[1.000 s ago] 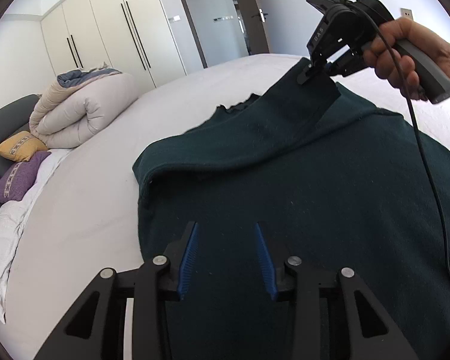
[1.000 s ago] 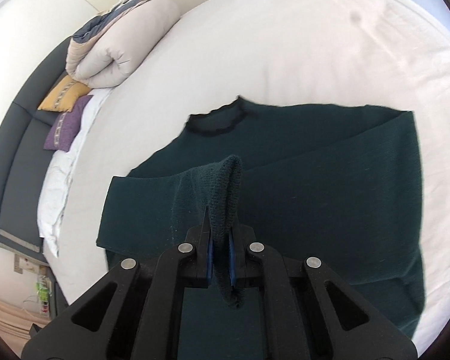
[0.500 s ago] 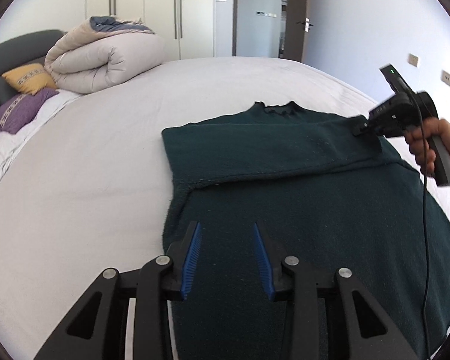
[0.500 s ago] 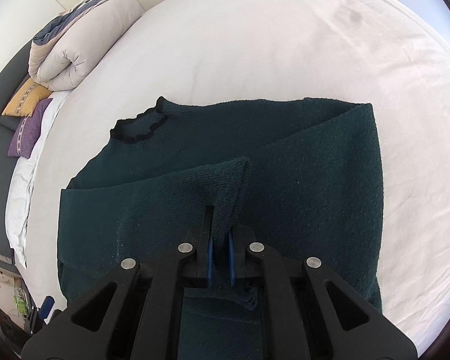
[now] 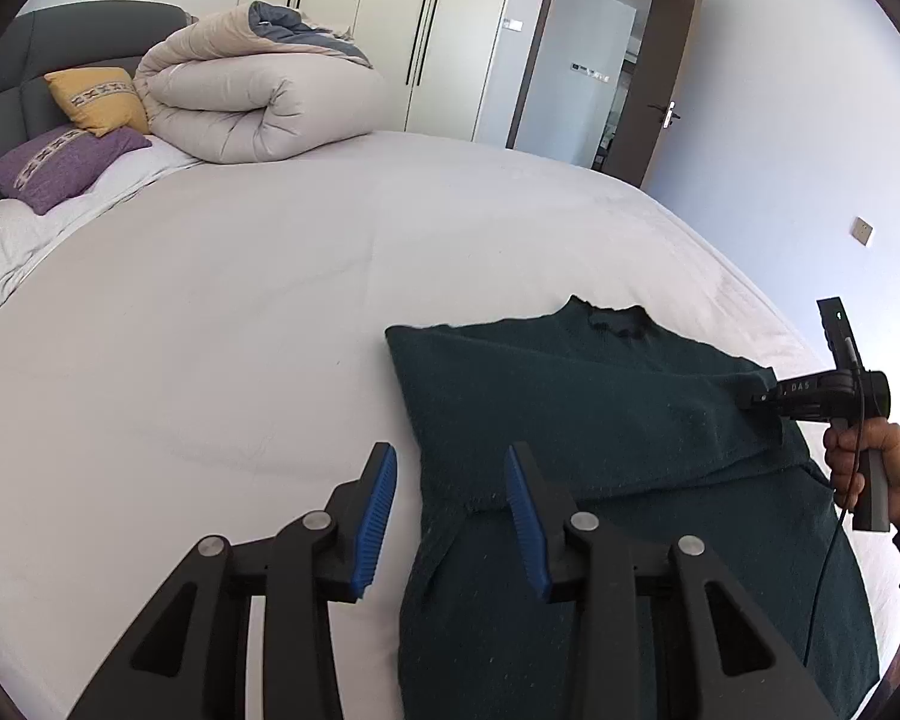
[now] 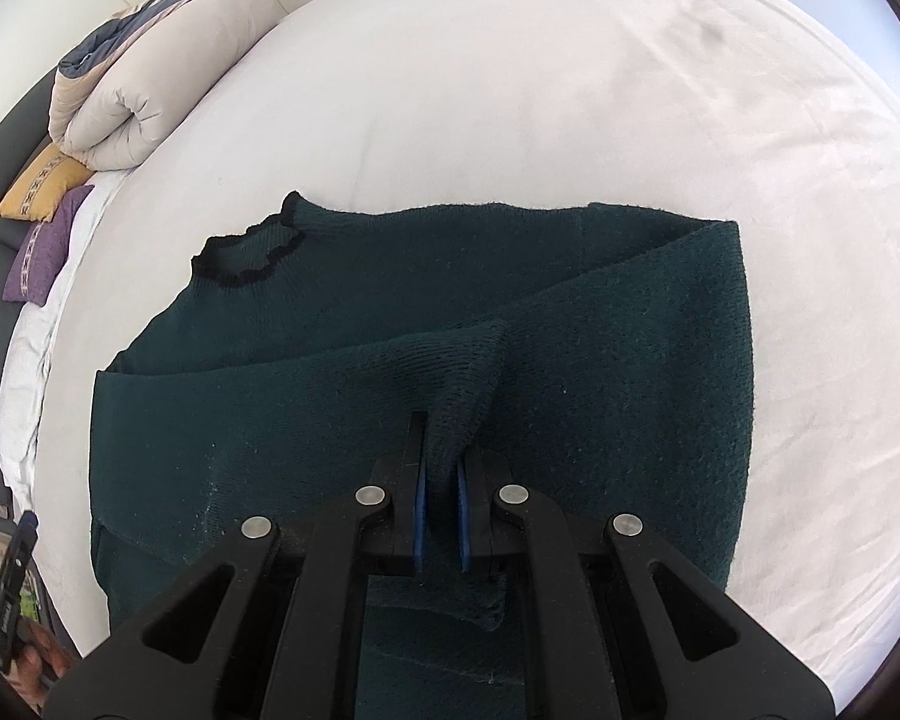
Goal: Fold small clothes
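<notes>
One wide bed with a smooth white sheet carries everything: a rolled beige quilt and two cushions by the grey headboard, and a dark green knitted sweater lying flat, its frilled collar away from the grippers. A sleeve is folded across the body. The right gripper has its jaws clamped narrow on the ribbed sleeve end. The left gripper hovers over the sweater's edge, jaws parted, holding nothing.
</notes>
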Motion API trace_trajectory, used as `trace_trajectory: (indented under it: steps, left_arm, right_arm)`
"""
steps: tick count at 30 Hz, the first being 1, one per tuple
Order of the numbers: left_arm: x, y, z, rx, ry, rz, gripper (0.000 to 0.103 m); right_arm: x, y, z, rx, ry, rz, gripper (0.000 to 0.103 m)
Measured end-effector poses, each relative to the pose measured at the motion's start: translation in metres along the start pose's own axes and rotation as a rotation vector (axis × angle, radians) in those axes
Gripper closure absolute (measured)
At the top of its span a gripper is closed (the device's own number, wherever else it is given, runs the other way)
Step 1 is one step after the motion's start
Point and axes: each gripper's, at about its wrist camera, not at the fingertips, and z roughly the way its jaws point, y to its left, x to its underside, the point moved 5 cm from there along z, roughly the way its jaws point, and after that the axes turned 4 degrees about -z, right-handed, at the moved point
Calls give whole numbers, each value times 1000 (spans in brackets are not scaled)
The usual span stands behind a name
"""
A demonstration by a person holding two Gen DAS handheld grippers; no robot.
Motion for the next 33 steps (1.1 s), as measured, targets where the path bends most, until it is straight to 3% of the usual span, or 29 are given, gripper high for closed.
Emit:
trace_trajectory:
  steps: [7, 12, 16, 20, 27, 33]
  left_arm:
    - [-35, -1, 41, 61, 48, -53, 64]
    - [-48, 4, 84, 109, 154, -93, 64]
    - [-44, 3, 115, 74, 231, -23, 76]
    - [-20, 7, 149, -7, 327, 58, 77]
    - [-8, 2, 152, -50, 267, 133, 77]
    - [-26, 11, 131, 38, 239, 65, 78]
  right_arm:
    - [-2, 4, -1, 23, 1, -46, 96]
    - [1, -1, 3, 3, -4, -39, 96]
    - [1, -7, 8, -24, -12, -36, 97]
    - [0, -14, 12, -68, -27, -7, 97]
    - [6, -24, 11, -196, -89, 53, 97]
    - [16, -28, -26, -177, -166, 136, 92]
